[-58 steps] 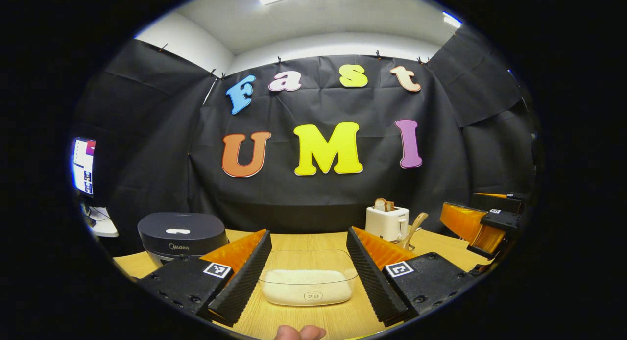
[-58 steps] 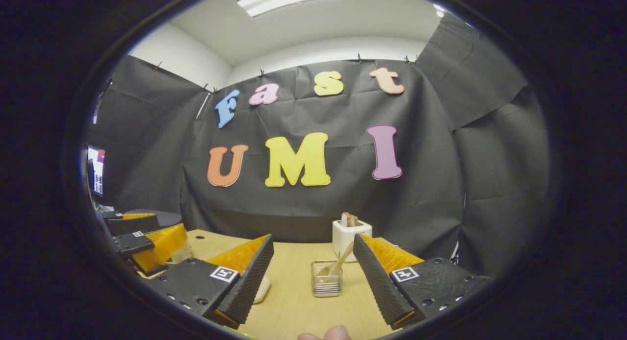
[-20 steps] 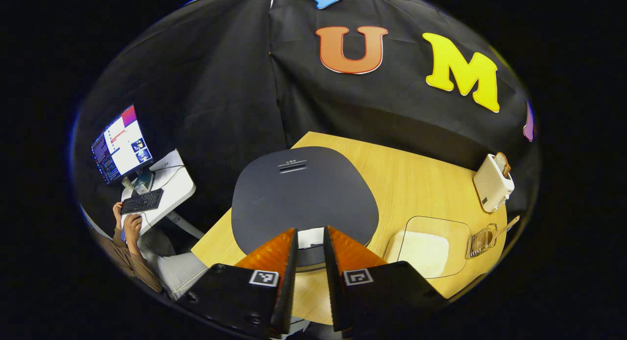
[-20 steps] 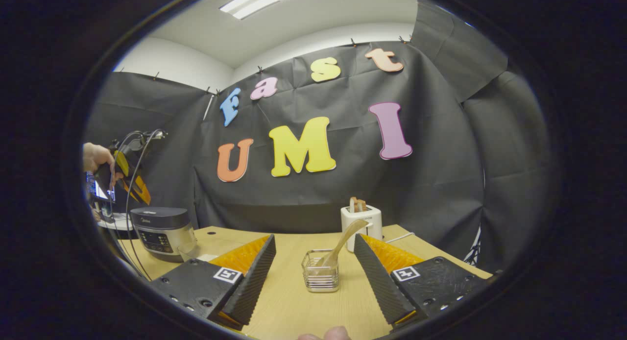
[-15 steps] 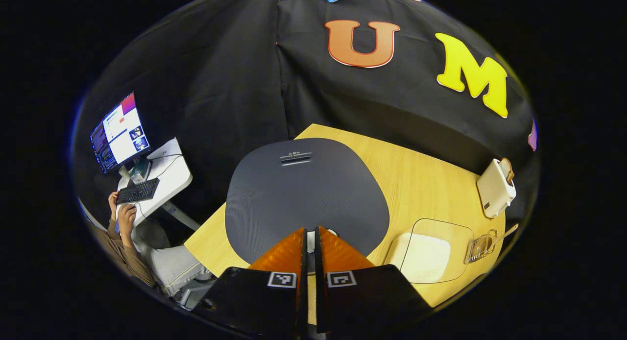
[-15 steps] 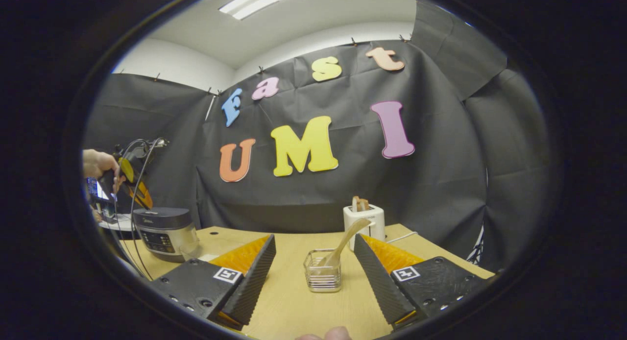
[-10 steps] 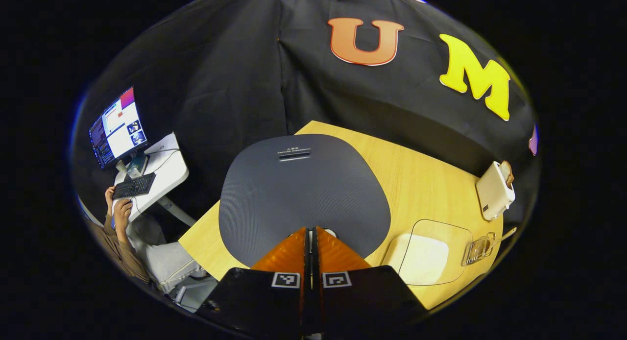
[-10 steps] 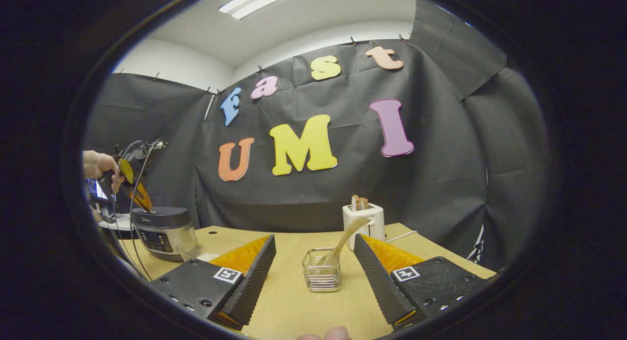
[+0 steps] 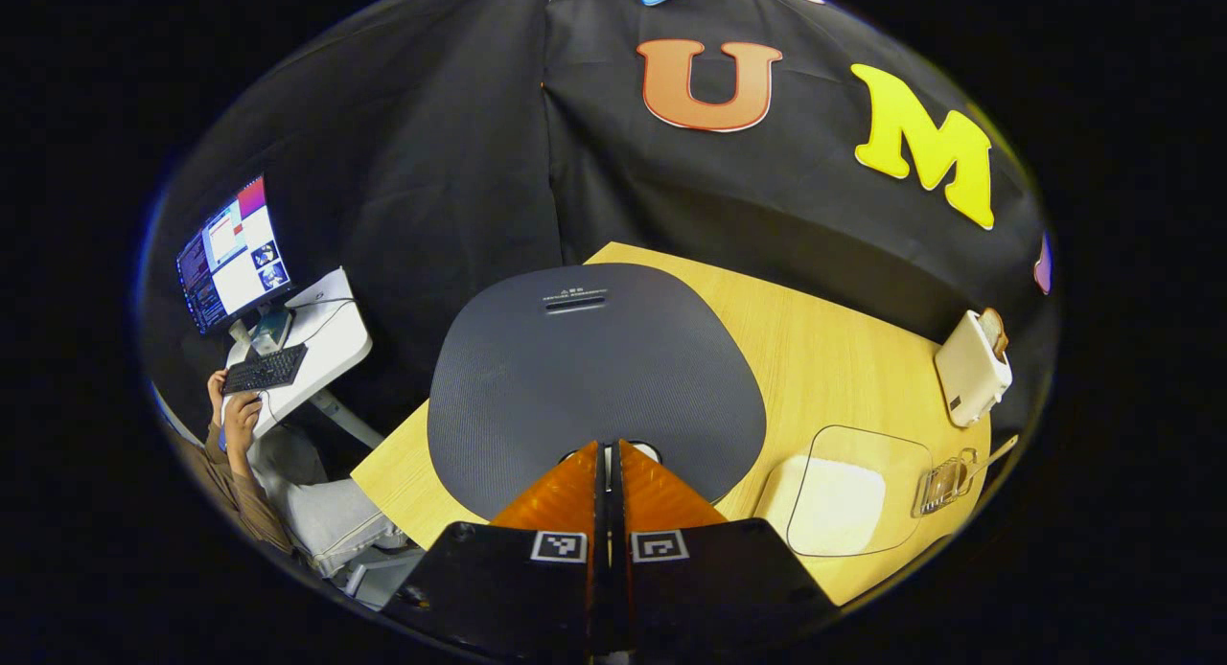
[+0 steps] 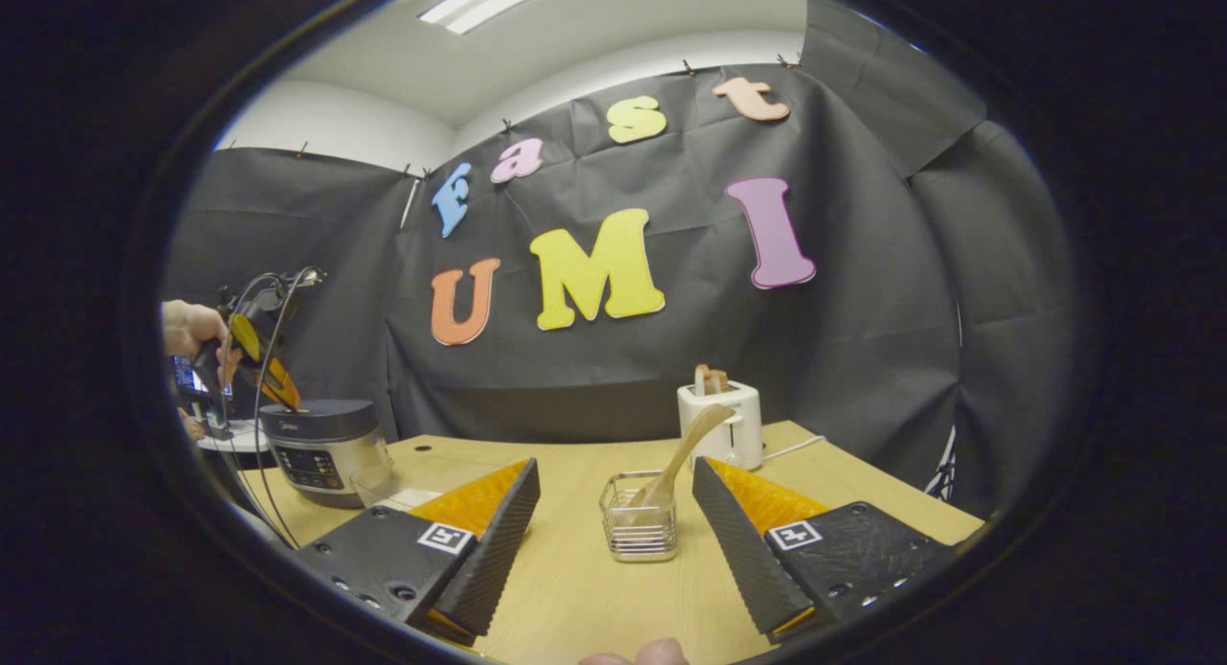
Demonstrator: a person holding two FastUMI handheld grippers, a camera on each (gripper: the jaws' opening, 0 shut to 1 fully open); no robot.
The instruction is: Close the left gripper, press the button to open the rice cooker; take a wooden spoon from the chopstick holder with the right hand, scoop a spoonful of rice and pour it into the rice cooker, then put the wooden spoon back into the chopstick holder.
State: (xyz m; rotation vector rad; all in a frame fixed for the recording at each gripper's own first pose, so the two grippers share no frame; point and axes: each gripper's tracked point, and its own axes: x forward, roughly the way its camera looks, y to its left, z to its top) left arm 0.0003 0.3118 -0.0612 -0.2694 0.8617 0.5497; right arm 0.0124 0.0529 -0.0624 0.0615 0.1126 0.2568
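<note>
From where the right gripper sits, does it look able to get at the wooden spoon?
Probably yes. The right gripper is open, and the wooden spoon leans out of the chopstick holder straight ahead between its fingers, with bare table in between.

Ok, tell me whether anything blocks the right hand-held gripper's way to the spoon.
Nothing visible does. The right hand-held gripper is open, and the spoon in its holder stands straight ahead over bare table.

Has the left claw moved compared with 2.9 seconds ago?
Yes. The left claw went left from over the rice container to above the rice cooker, its tips now shut together at the lid's near edge.
</note>
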